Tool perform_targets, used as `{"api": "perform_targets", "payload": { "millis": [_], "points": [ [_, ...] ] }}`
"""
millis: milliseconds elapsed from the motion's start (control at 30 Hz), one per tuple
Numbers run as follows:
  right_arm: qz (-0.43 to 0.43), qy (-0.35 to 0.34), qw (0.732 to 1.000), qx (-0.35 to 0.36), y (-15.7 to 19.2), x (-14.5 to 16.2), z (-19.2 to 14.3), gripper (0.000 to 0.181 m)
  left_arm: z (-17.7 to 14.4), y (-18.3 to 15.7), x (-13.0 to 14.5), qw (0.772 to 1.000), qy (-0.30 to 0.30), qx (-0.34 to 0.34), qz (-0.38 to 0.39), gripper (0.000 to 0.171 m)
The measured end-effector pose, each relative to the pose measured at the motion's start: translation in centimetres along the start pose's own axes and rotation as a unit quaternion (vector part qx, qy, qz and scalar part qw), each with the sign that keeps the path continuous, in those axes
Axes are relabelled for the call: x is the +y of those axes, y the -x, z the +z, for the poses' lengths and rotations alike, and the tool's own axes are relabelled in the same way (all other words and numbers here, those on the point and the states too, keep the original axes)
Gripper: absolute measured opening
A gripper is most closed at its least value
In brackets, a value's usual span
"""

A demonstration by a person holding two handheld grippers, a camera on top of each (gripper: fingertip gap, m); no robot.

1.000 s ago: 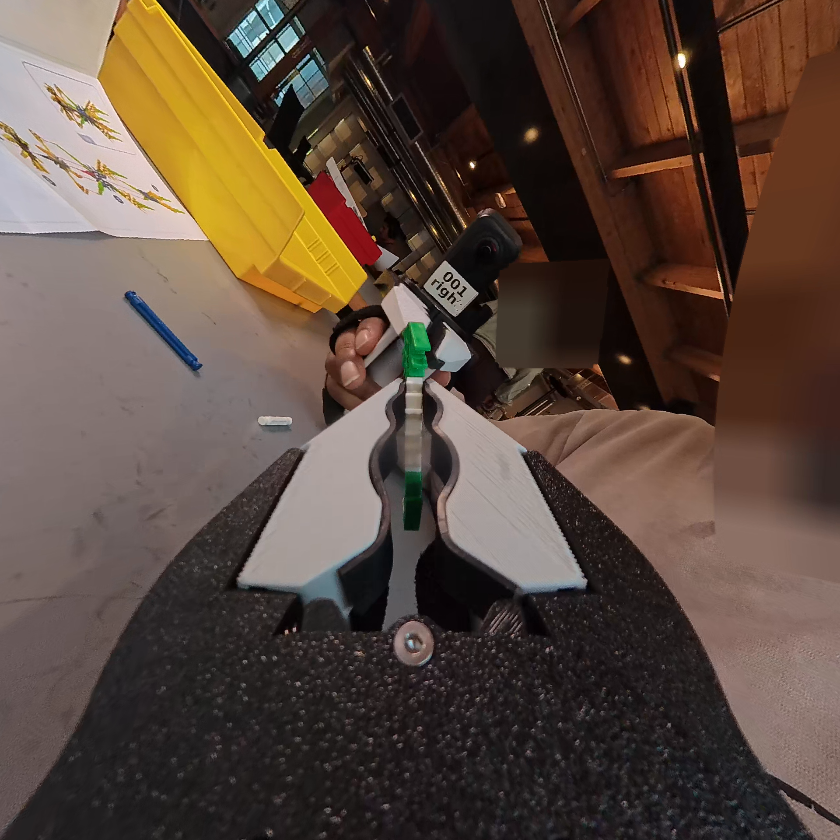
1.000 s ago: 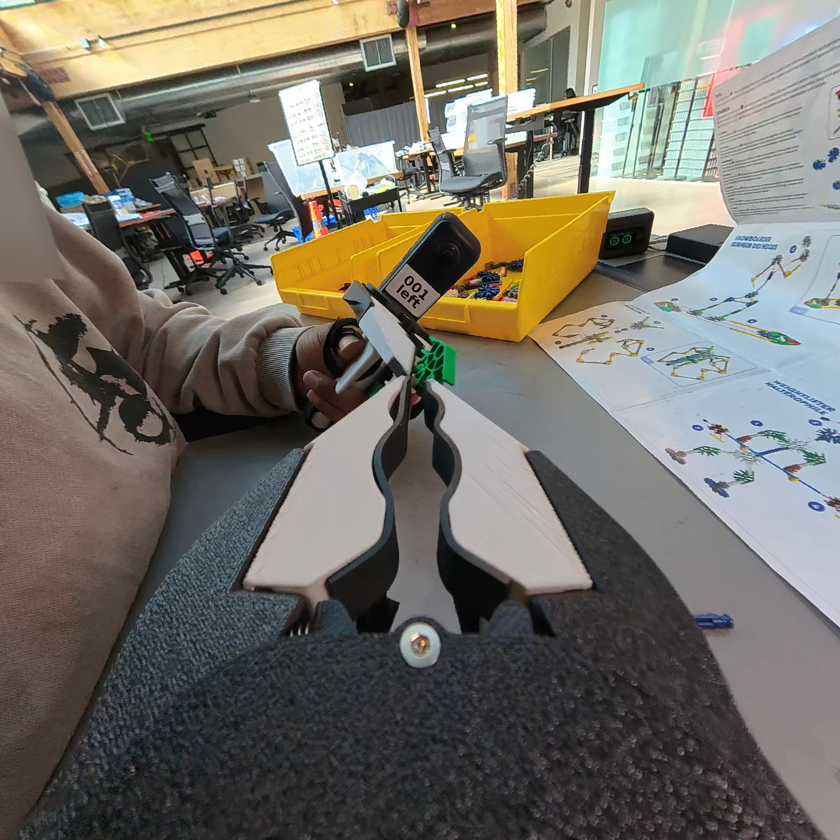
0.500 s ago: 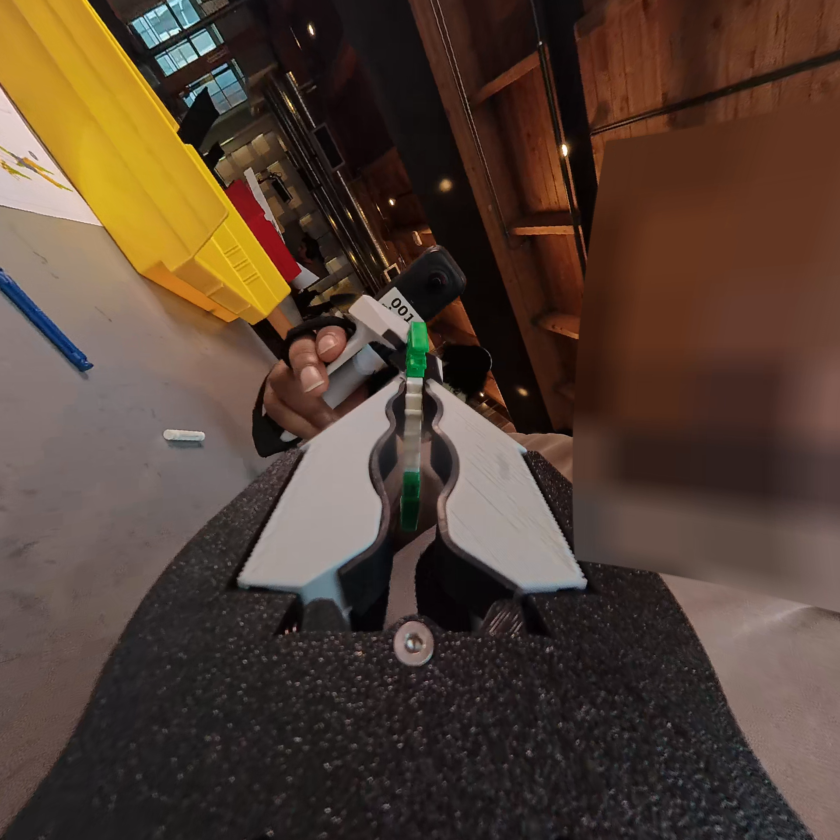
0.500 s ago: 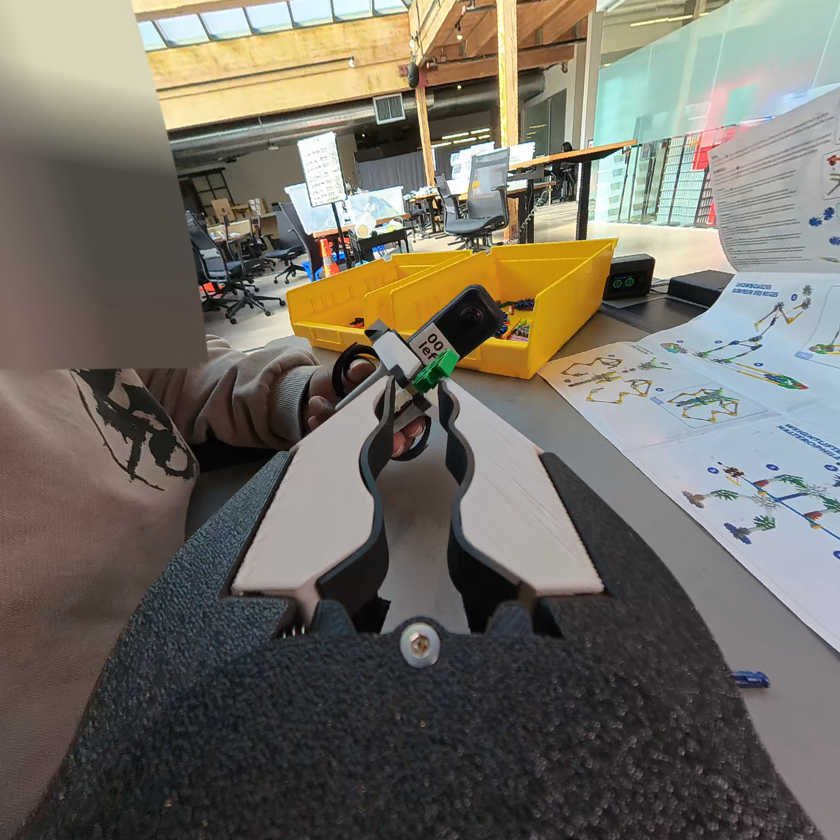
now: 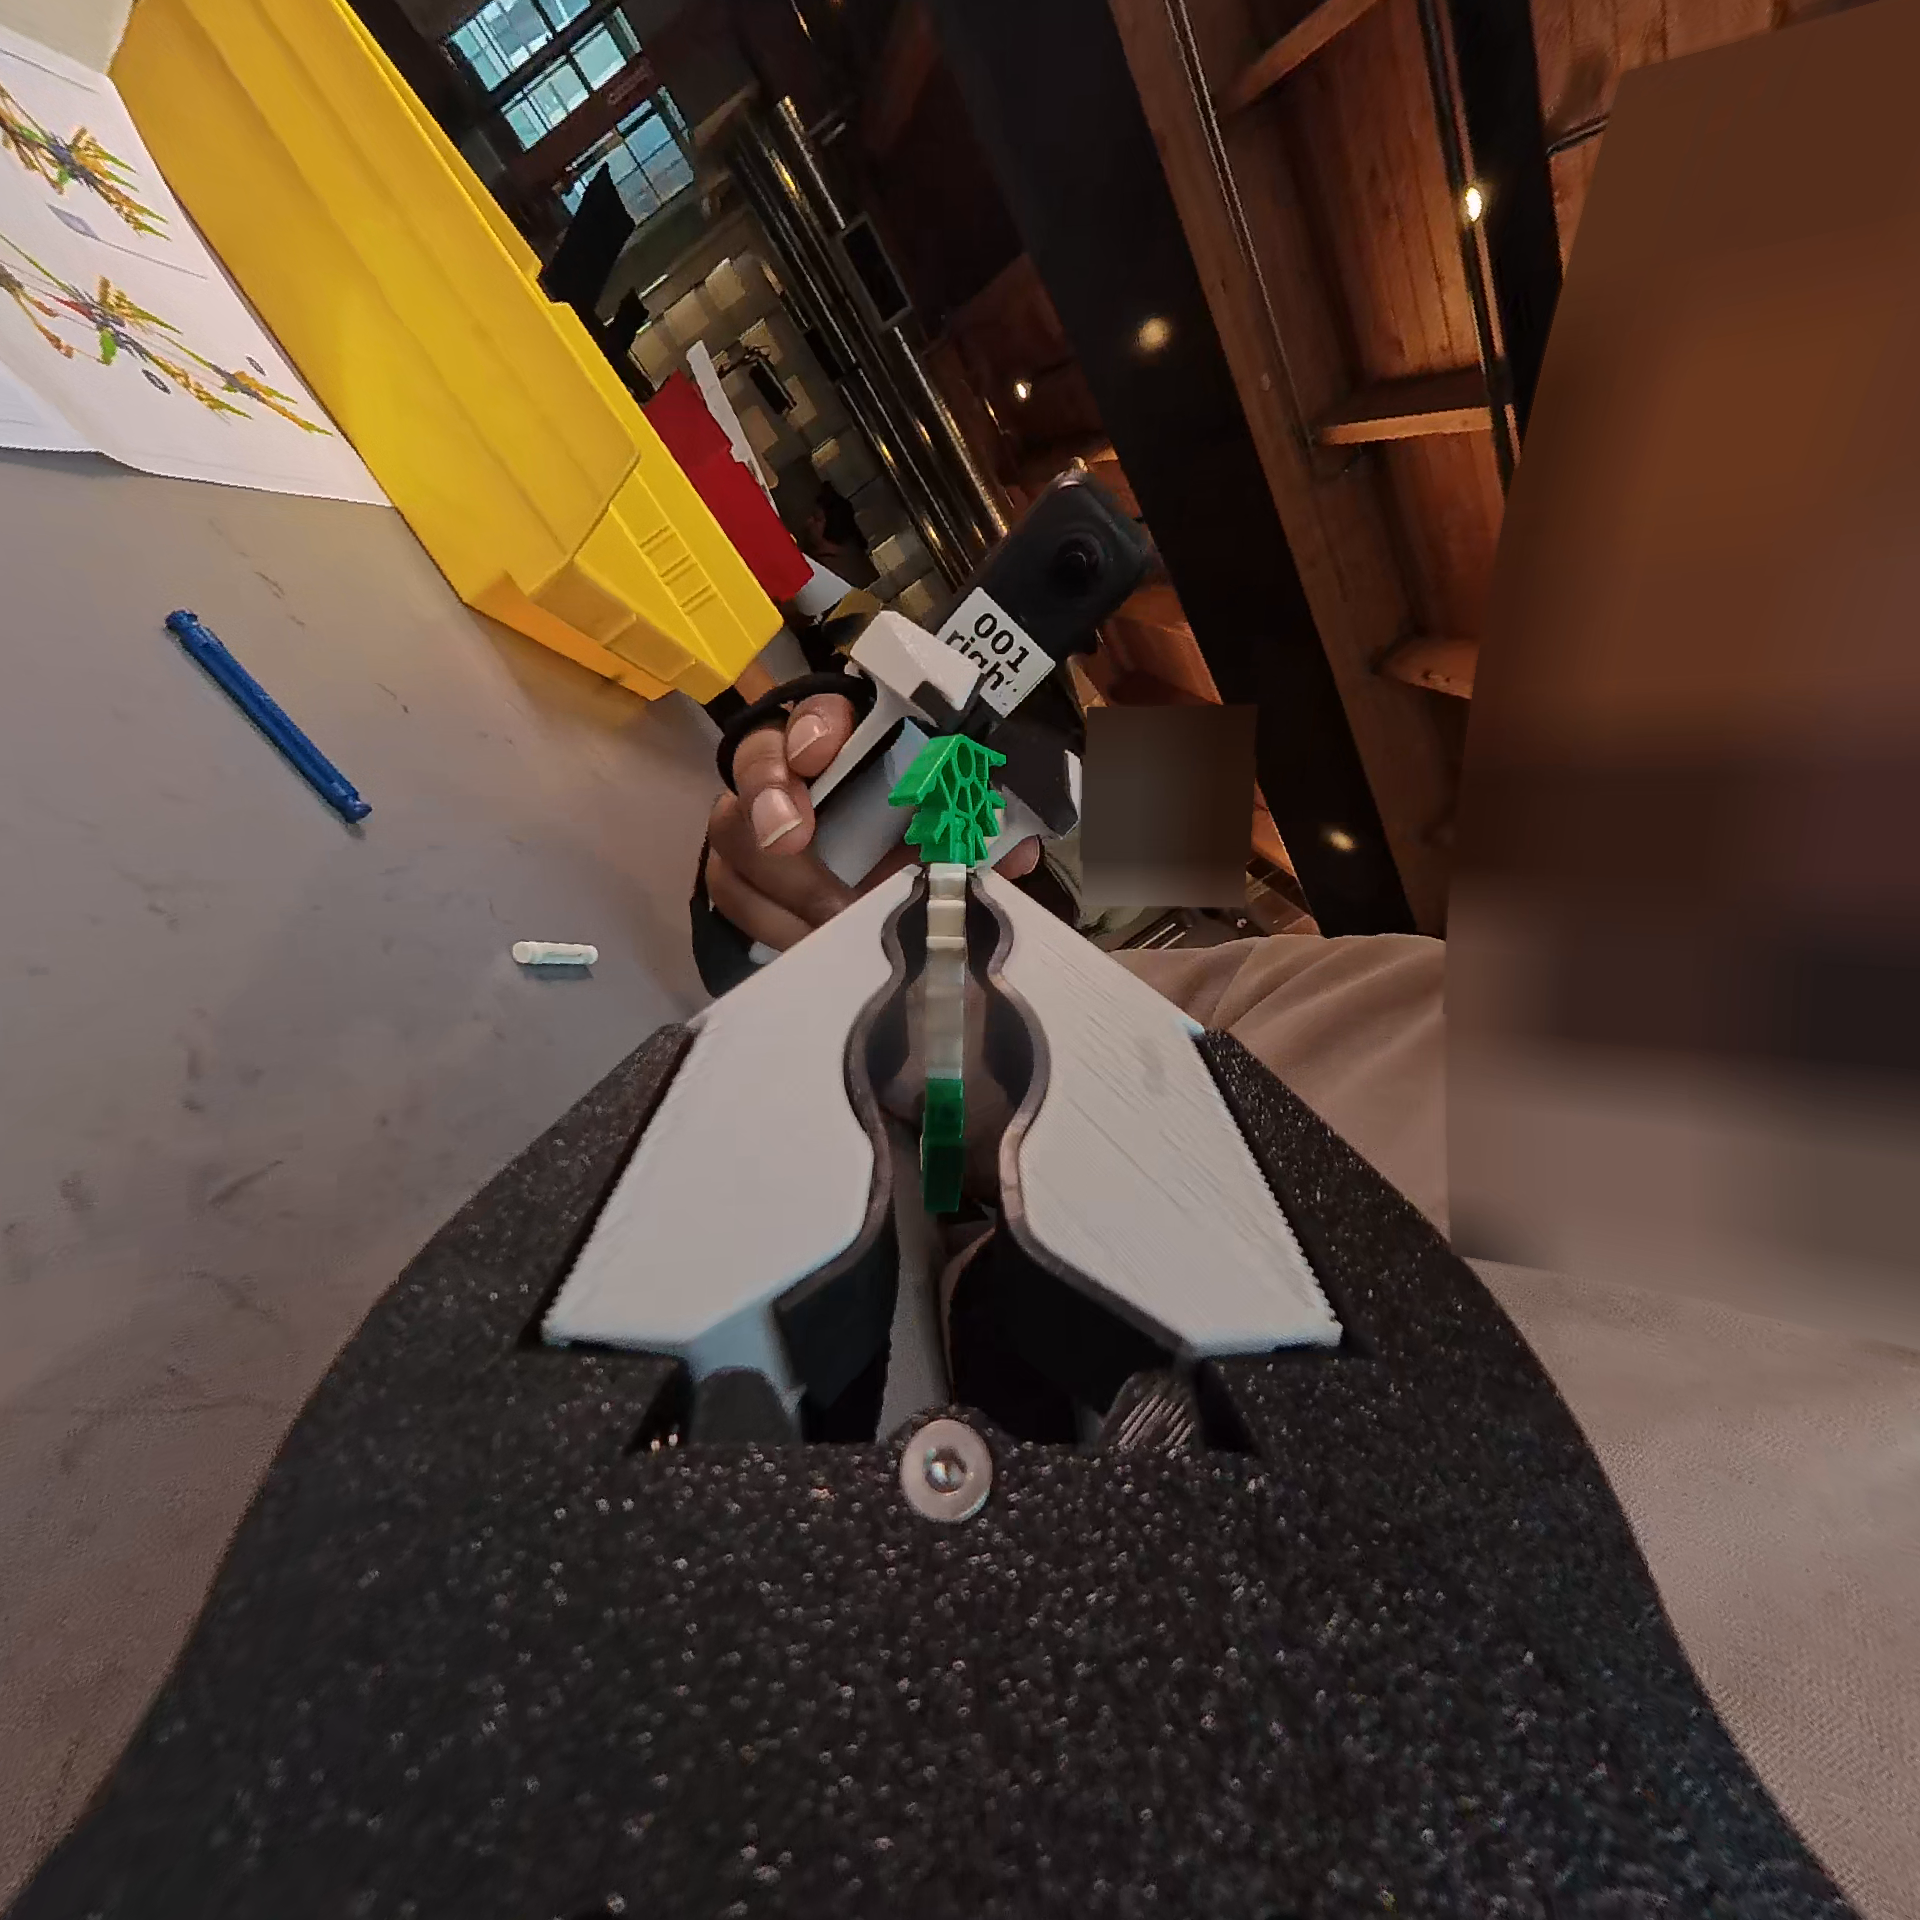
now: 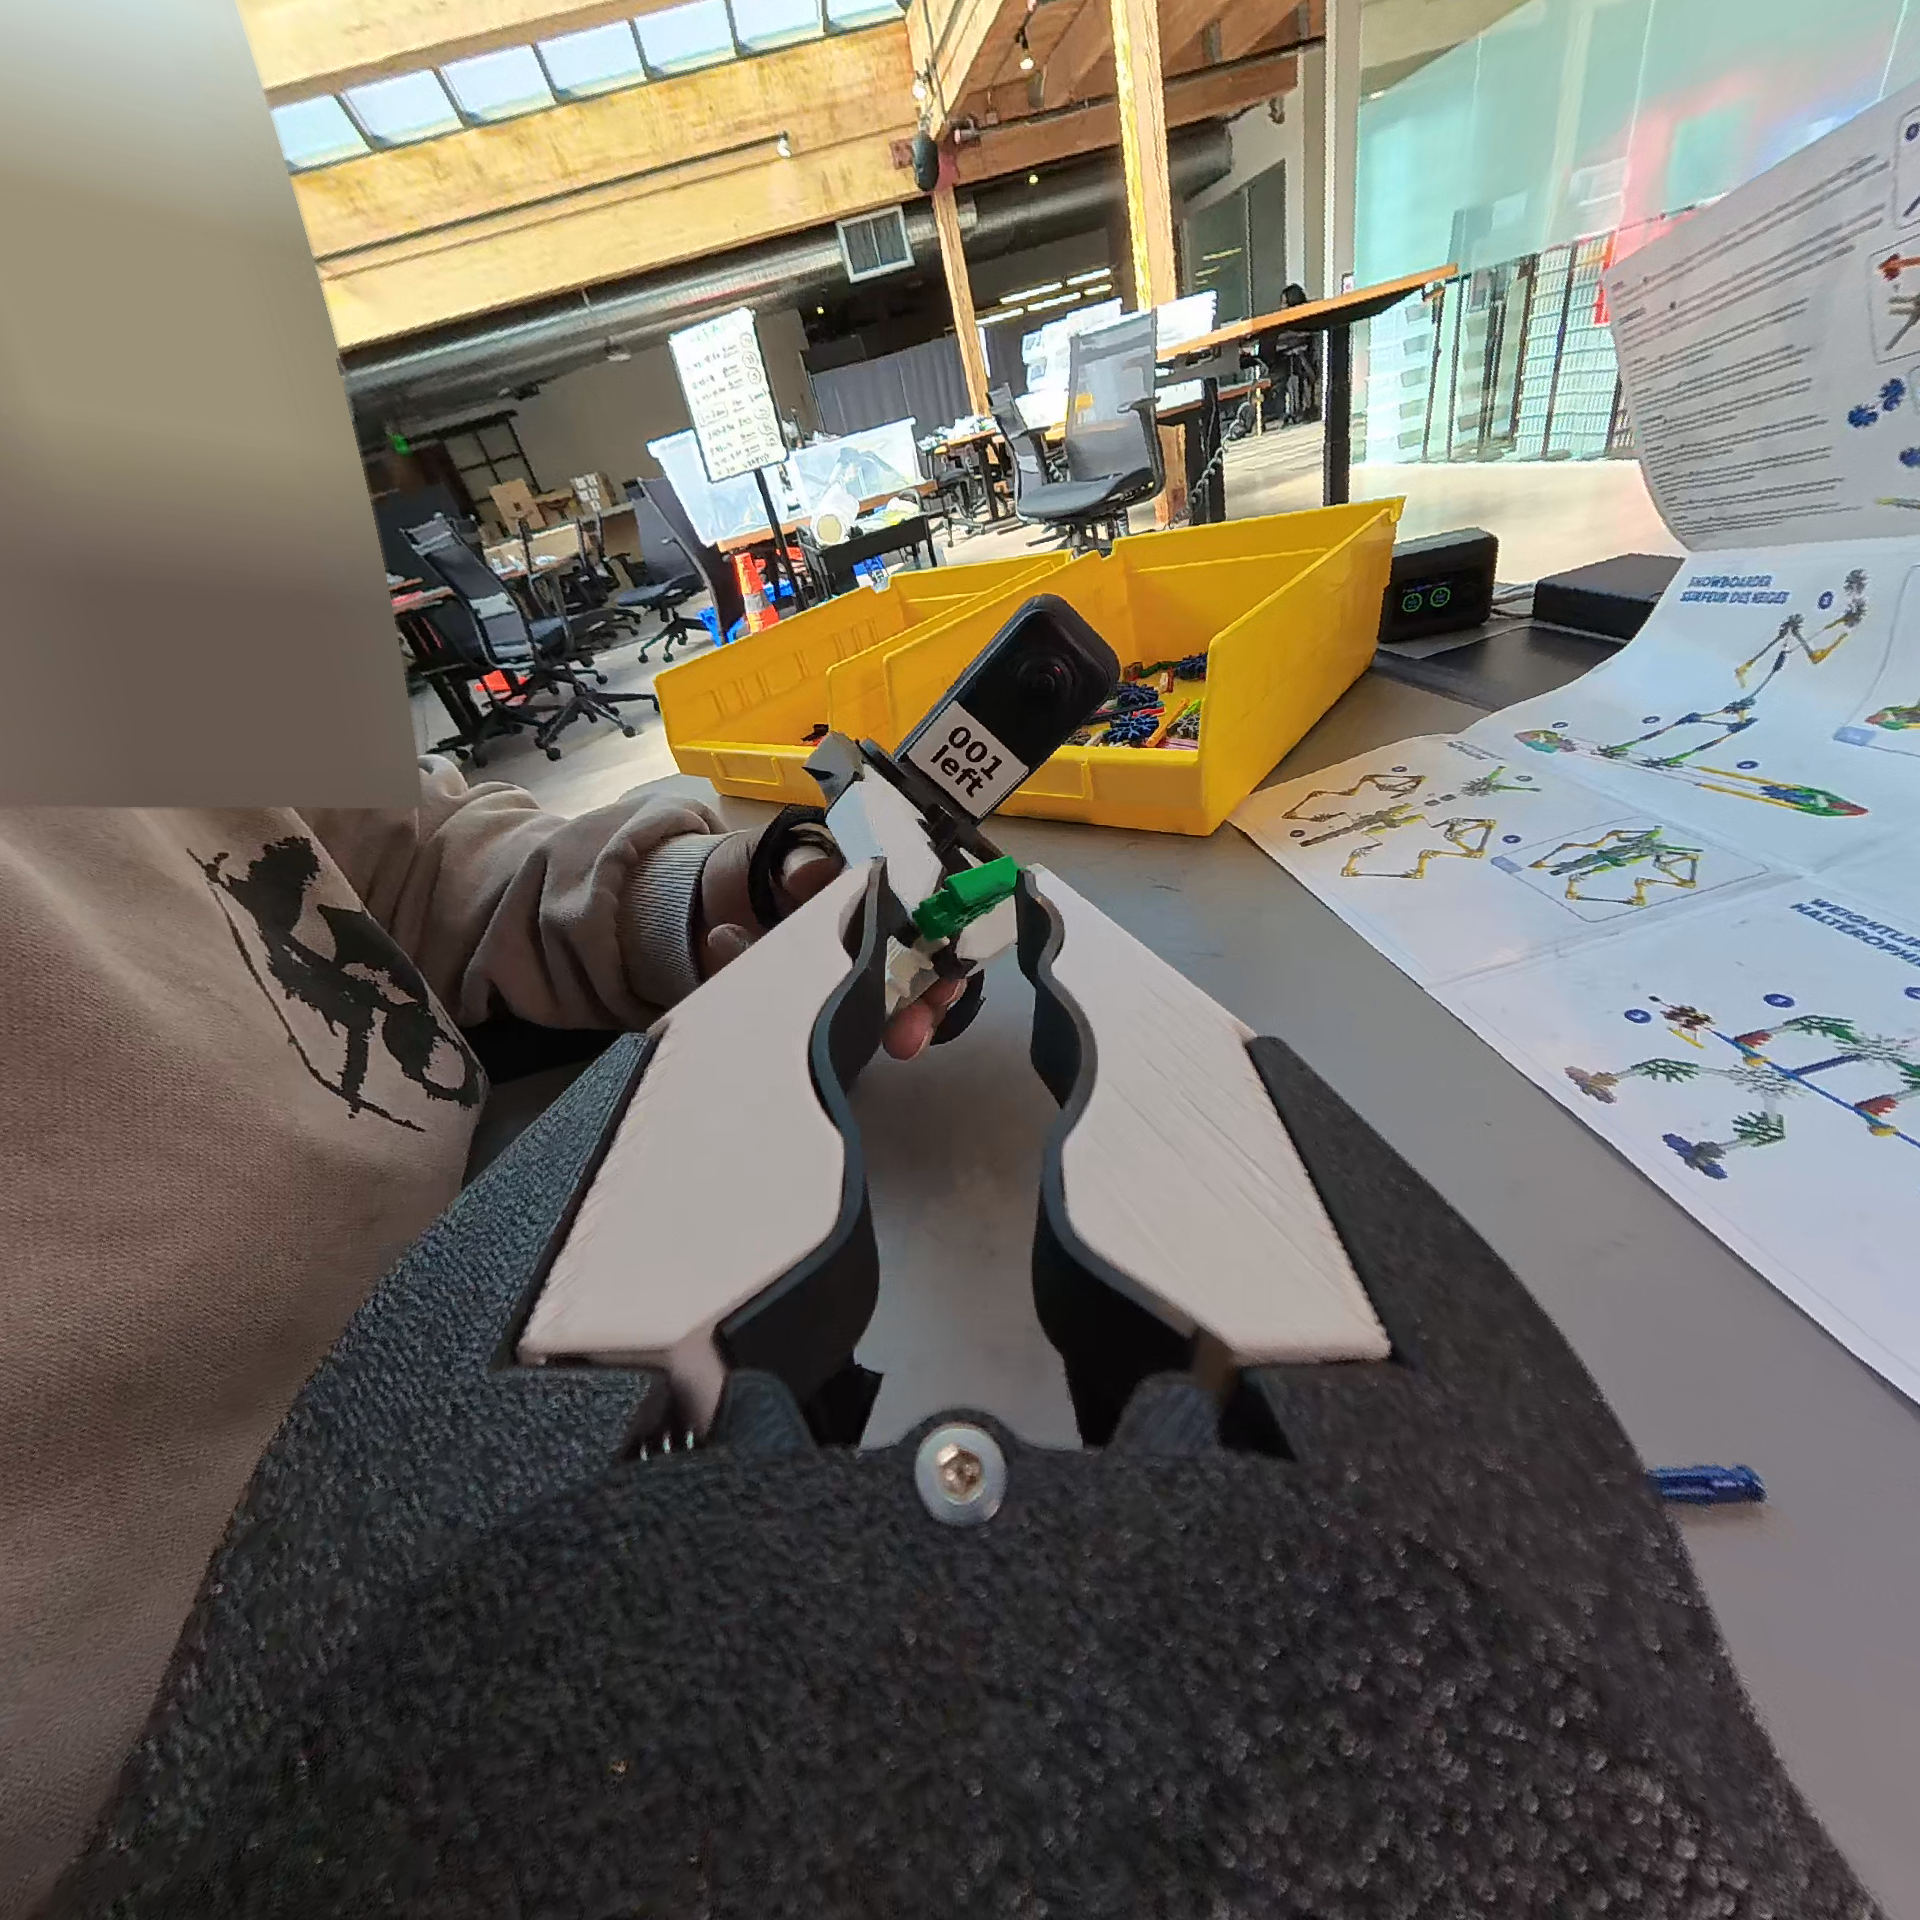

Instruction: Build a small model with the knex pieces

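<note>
Left wrist view, left to right: instruction sheet (image 5: 94, 343) at far left on the grey surface (image 5: 208, 1039), yellow bin (image 5: 436, 343) beside it, blue rod (image 5: 265, 717) lying loose, small white rod (image 5: 554, 953) nearer the claws. Left claw (image 5: 948, 894) was clenched on a white rod (image 5: 945, 997) with a green connector (image 5: 951, 798) at the front end and a second green piece (image 5: 942, 1153) at the rear, between the fingers. Right claw's body sat just behind the green connector, held by a hand (image 5: 774, 831).

Right wrist view: beige sleeve (image 6: 540, 914) at left. Right claw (image 6: 951, 894) was released, fingers apart, tips either side of the green connector (image 6: 966, 894); can't tell if touching. Yellow bins (image 6: 1143, 665) behind hold mixed coloured parts. Instruction sheets (image 6: 1621, 831) at right, small blue piece (image 6: 1704, 1481) at the right edge.
</note>
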State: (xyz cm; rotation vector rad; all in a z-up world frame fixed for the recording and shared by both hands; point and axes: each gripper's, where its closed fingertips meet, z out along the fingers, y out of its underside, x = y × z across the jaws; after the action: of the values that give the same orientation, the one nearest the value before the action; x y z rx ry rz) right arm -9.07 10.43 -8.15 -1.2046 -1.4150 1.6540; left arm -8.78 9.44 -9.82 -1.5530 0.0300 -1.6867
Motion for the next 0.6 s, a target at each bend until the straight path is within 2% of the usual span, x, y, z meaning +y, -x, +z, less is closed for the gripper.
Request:
{"api": "perform_targets", "payload": {
  "millis": [200, 333, 600],
  "points": [
    [0.011, 0.011, 1.0, -0.023, 0.32, 0.72, -0.07, 0.011, 0.22, -0.37, 0.39, 1.0, 0.012, 0.009, 0.002, 0.004],
    [0.042, 0.001, 0.998, -0.051, 0.56, 0.76, -0.25, 0.009, 0.29, -0.76, 0.5, 1.0, 0.014, 0.024, -0.006, 0.004],
    [0.089, -0.001, 0.994, -0.062, 0.02, 1.18, -0.14, 0.008, -0.03, -0.51, 0.04, 0.999, 0.0, 0.031, -0.031, 0.004]
  ]
}}
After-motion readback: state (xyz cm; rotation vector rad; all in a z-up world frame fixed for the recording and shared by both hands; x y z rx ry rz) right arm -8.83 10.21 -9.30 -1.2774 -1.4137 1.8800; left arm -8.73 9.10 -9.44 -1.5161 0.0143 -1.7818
